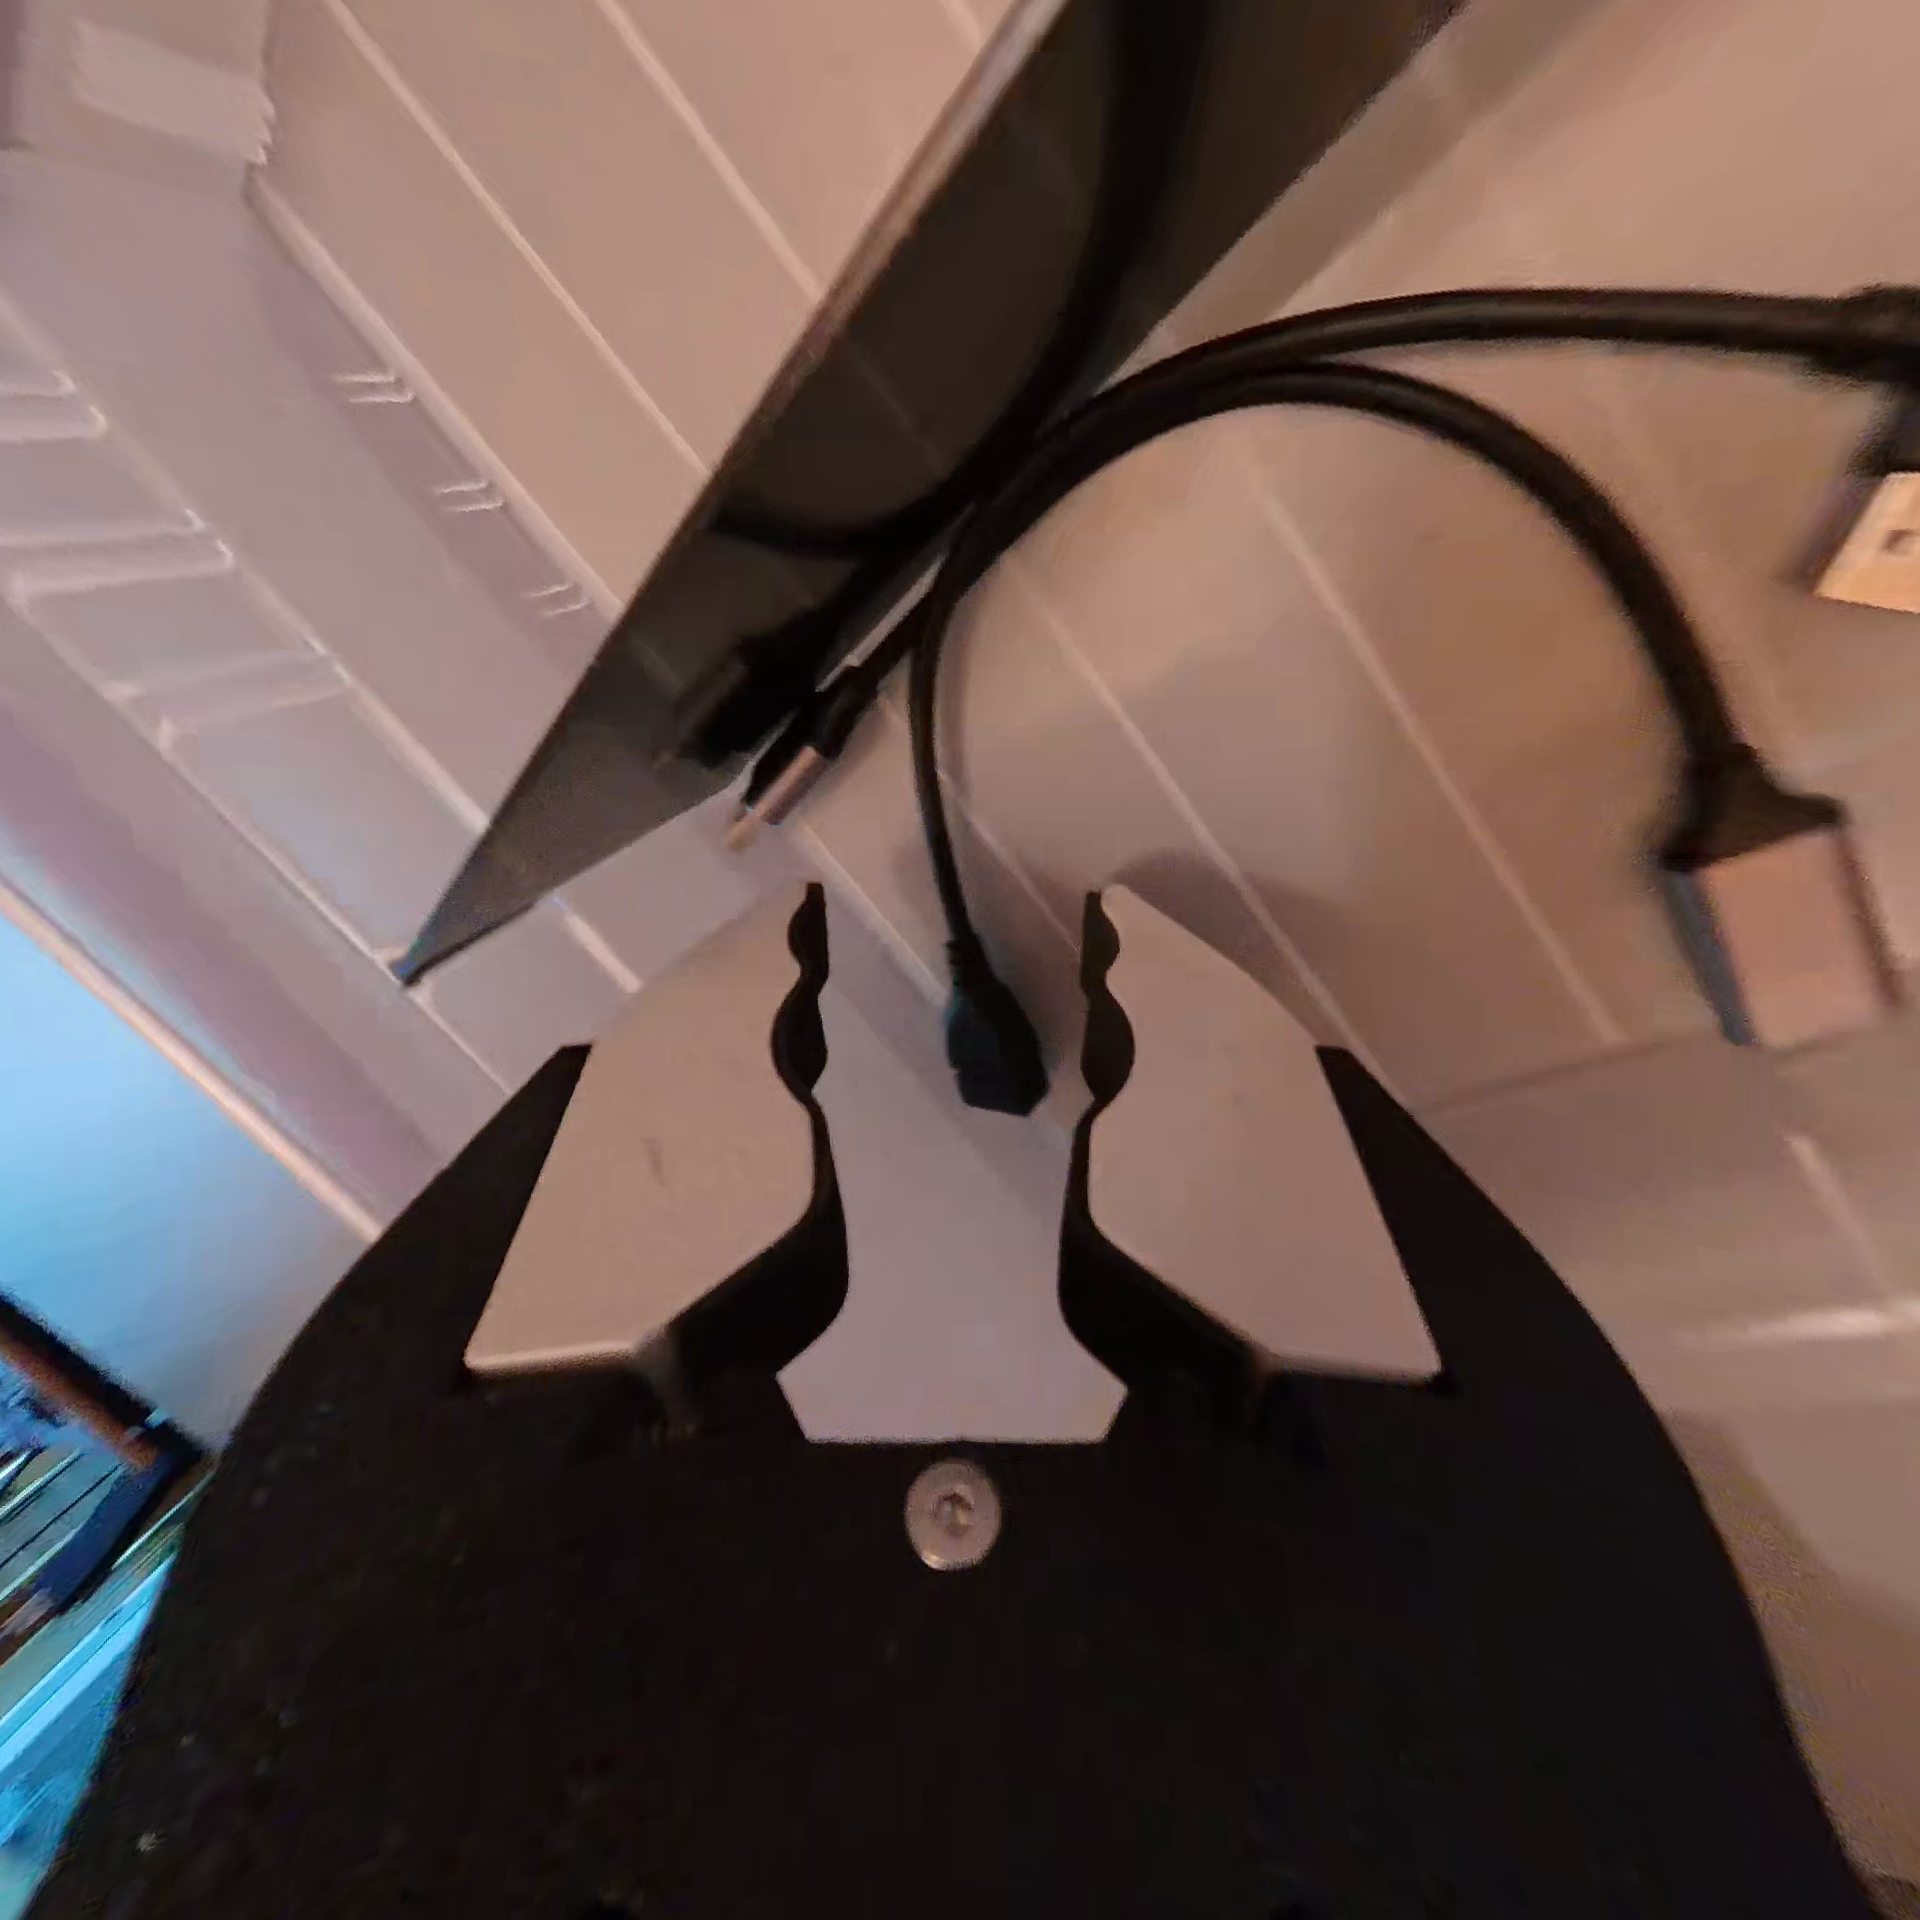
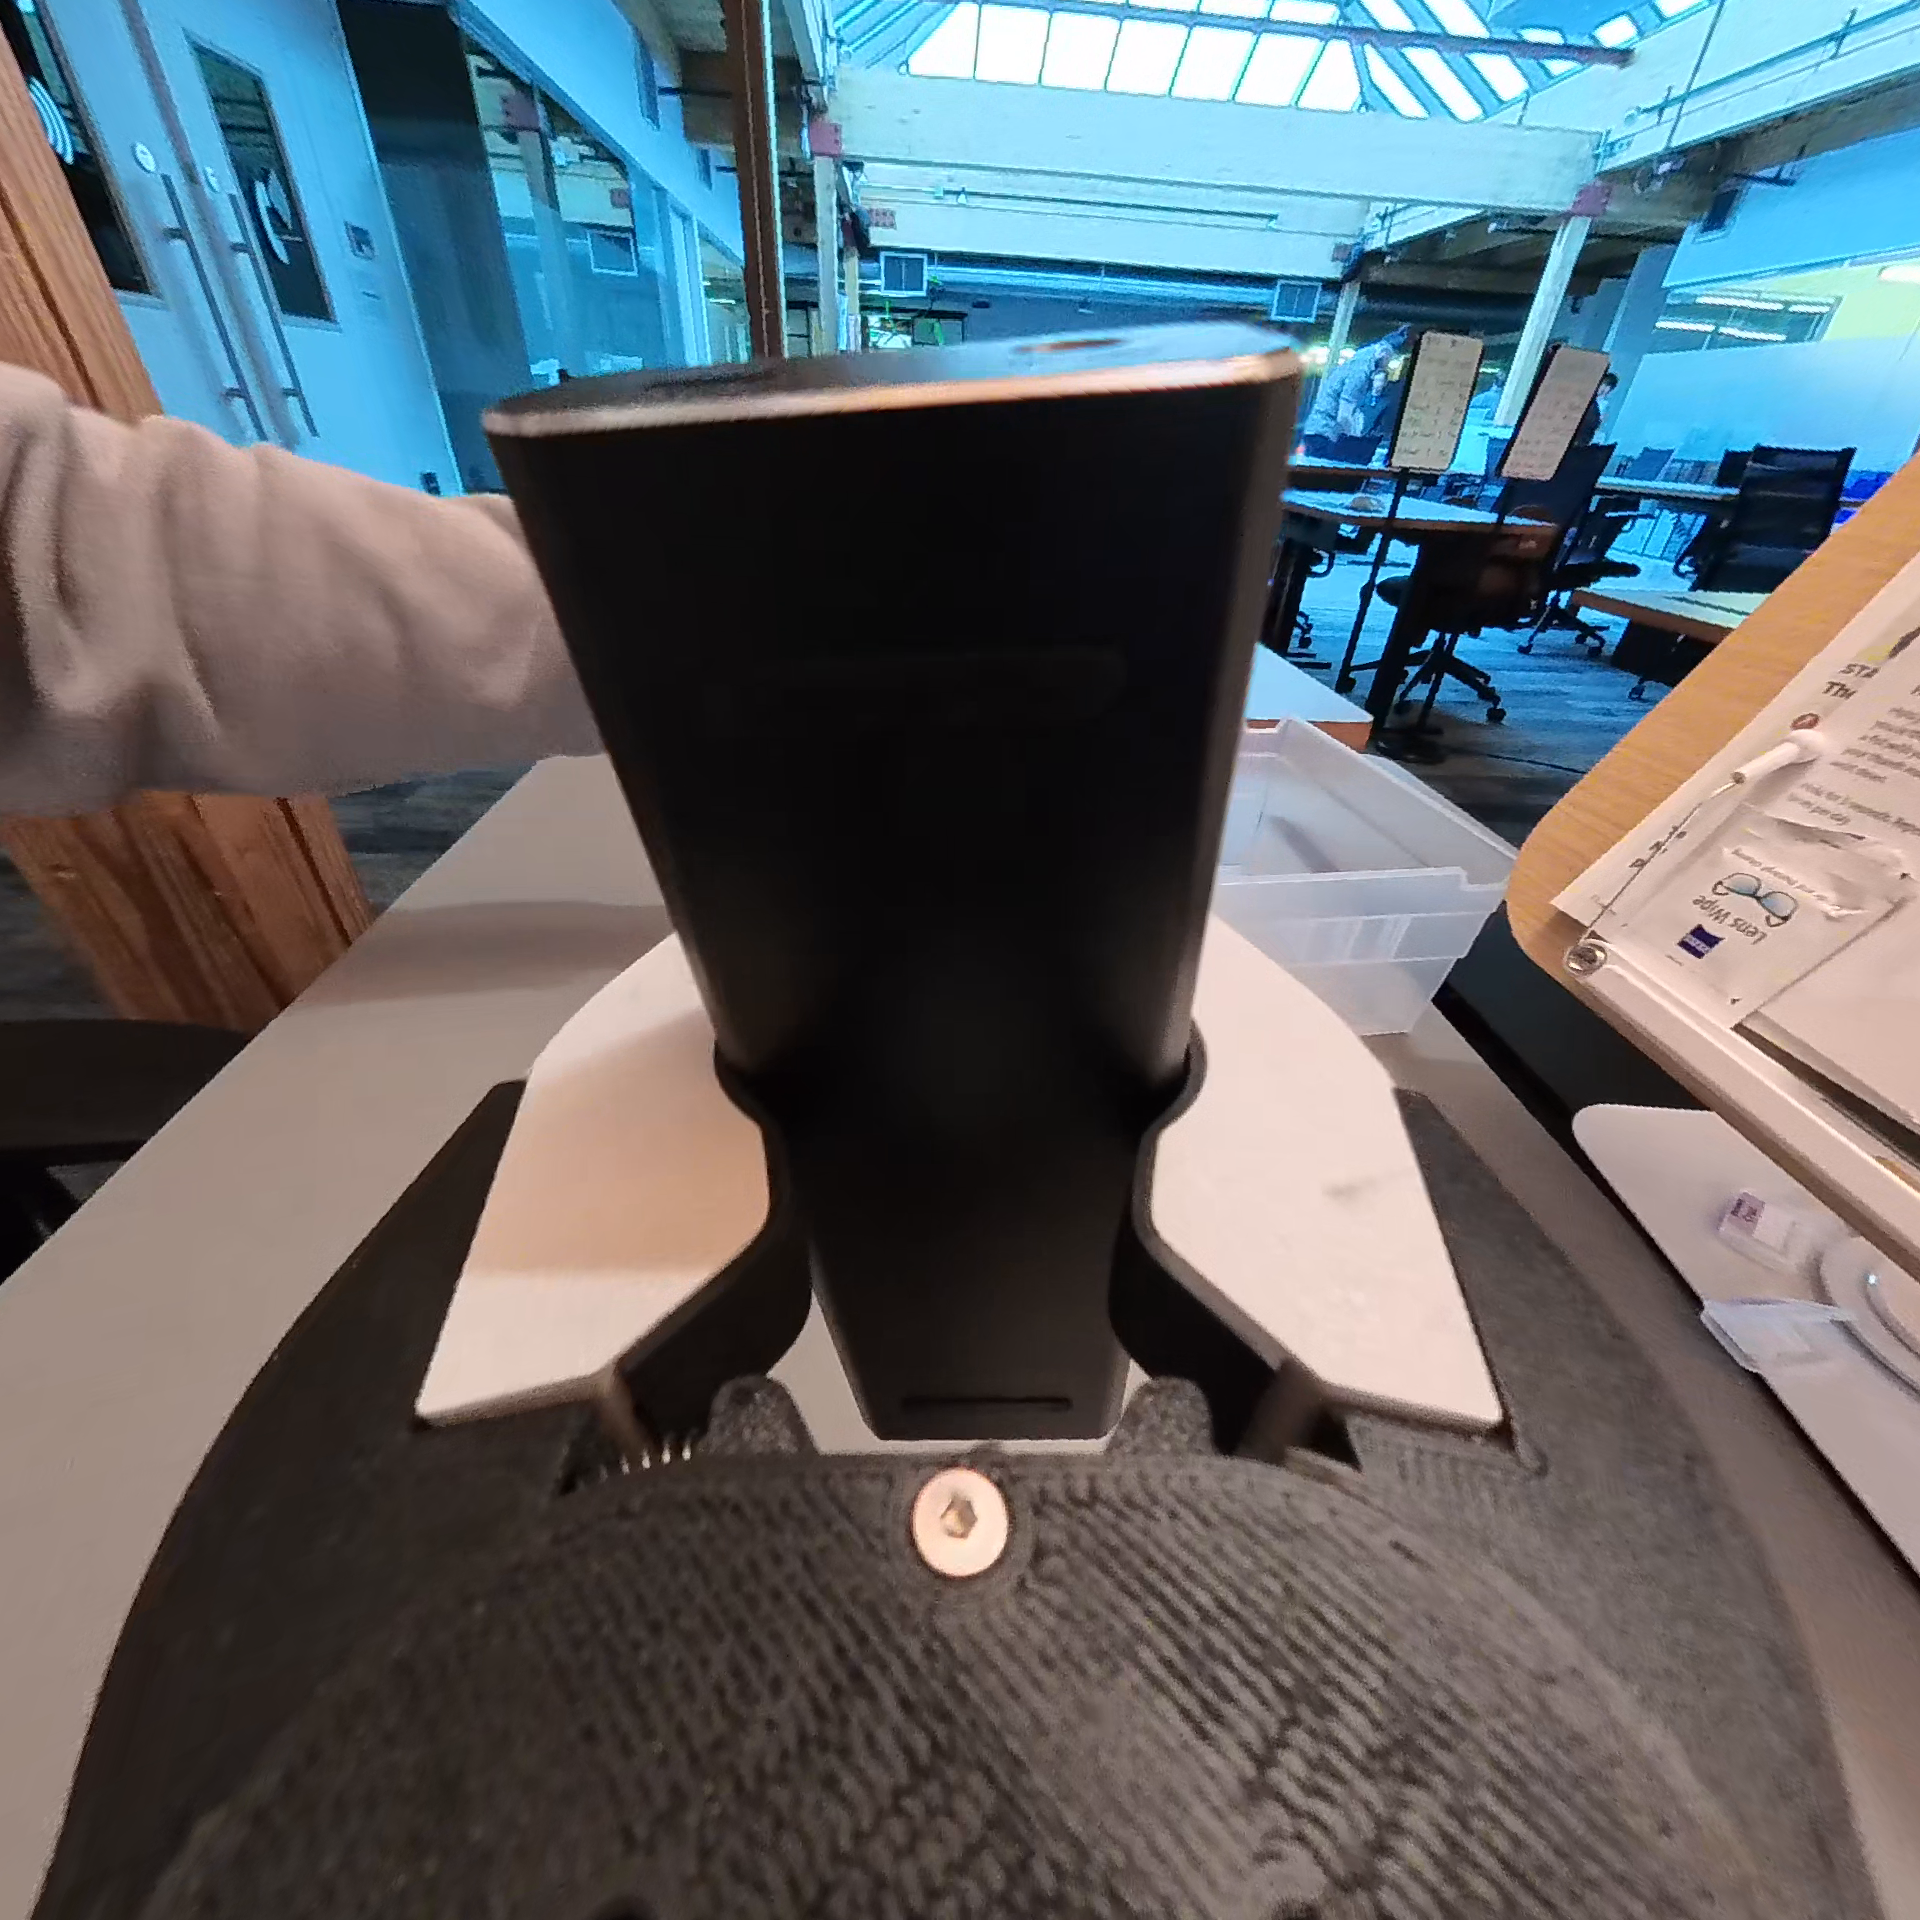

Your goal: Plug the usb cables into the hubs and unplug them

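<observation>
Warm dim blur at left, cool daylight at right.
Cables [image 1: 1351, 416] are smeared by motion; skylights [image 2: 1195, 52] are glared; edges are bent.

A black cable plug [image 1: 992, 1049] sits between the parted left fingers [image 1: 805, 997]; dark hub [image 1: 831, 436] blocks beyond; looping cables [image 1: 1455, 416] crowd the right.

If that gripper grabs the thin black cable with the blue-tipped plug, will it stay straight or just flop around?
Probably flop: the black cable already curves loosely across the table. Its plug, lying between the left gripper's open jaws, looks rigid, so gripping there should steer better. It seems light.
</observation>
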Demonstrator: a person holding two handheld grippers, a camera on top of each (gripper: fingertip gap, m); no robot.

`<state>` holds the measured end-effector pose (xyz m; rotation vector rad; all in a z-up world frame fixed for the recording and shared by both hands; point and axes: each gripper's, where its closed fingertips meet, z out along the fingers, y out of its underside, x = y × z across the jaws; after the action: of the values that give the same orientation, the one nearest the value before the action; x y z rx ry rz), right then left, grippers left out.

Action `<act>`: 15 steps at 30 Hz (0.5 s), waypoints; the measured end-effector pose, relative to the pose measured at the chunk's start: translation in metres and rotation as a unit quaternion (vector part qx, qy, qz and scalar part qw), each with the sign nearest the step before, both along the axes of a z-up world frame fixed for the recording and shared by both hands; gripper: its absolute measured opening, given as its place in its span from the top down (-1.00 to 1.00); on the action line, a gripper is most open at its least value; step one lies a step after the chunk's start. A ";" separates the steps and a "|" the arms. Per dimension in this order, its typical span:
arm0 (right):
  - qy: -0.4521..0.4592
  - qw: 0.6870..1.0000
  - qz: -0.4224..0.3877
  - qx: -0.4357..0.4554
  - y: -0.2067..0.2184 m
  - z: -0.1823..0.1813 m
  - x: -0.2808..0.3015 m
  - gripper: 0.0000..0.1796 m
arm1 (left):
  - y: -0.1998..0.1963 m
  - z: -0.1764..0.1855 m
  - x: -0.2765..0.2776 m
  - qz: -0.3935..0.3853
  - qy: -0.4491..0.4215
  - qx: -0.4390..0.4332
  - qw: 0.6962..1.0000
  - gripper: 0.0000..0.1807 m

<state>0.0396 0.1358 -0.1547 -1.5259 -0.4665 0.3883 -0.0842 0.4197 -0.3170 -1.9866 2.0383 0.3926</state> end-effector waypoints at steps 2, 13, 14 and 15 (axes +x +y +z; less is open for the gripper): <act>-0.006 1.000 0.001 -0.001 -0.001 -0.001 0.000 0.18 | 0.005 -0.008 0.000 0.004 0.023 -0.010 1.000 0.58; -0.010 1.000 -0.002 -0.005 -0.002 -0.005 0.006 0.18 | -0.001 -0.004 0.011 0.035 -0.027 -0.055 0.998 0.96; -0.009 1.000 0.000 -0.003 -0.003 -0.004 0.006 0.18 | -0.003 0.003 0.011 0.035 -0.039 -0.052 0.997 0.96; -0.006 1.000 0.003 -0.003 -0.005 -0.002 0.006 0.18 | -0.005 0.011 0.013 0.032 -0.053 -0.054 0.997 0.97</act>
<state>0.0453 0.1312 -0.1571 -1.5328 -0.4799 0.3861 -0.0716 0.4144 -0.3060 -2.0911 1.9736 0.1894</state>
